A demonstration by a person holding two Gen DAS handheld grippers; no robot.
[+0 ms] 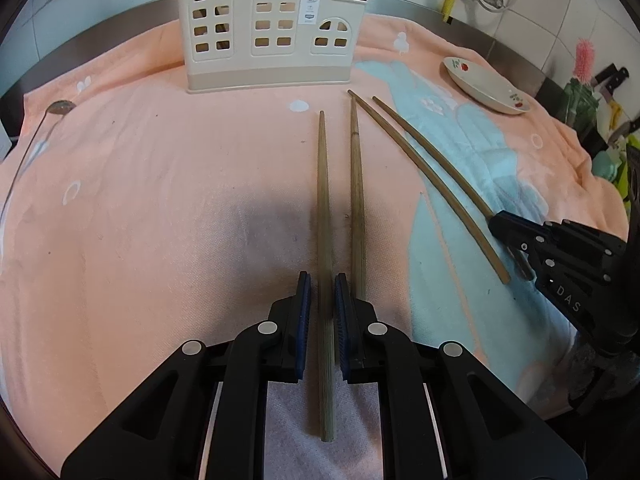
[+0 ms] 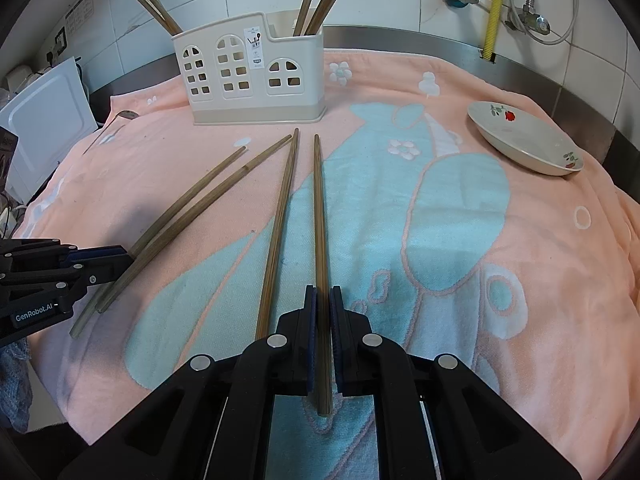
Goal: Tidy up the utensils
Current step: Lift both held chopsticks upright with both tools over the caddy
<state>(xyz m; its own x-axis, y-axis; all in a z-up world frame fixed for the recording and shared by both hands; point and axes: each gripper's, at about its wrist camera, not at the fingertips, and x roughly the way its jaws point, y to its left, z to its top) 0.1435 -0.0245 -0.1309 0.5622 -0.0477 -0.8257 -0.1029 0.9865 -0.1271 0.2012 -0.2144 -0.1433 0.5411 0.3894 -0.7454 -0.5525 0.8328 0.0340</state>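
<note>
Several wooden chopsticks lie on a pink towel [image 1: 160, 200] in front of a cream utensil holder [image 1: 264, 28], which has more chopsticks standing in it [image 2: 316, 0]. My left gripper [image 1: 322, 280] has its pads on either side of one chopstick [image 1: 323, 200], with a small gap showing; another chopstick [image 1: 356, 200] lies just right of it. My right gripper [image 2: 323, 292] is shut on a chopstick [image 2: 319, 220]; another [image 2: 280, 224] lies to its left. Each gripper shows in the other's view, the right [image 1: 496, 220] and the left [image 2: 120, 256].
A white flowered dish [image 2: 524, 140] sits on the towel at the right. A metal spoon [image 1: 40, 132] lies at the towel's left edge. A steel counter rim, tiled wall and pipes [image 2: 494, 8] are behind. A white appliance [image 2: 44, 120] stands left.
</note>
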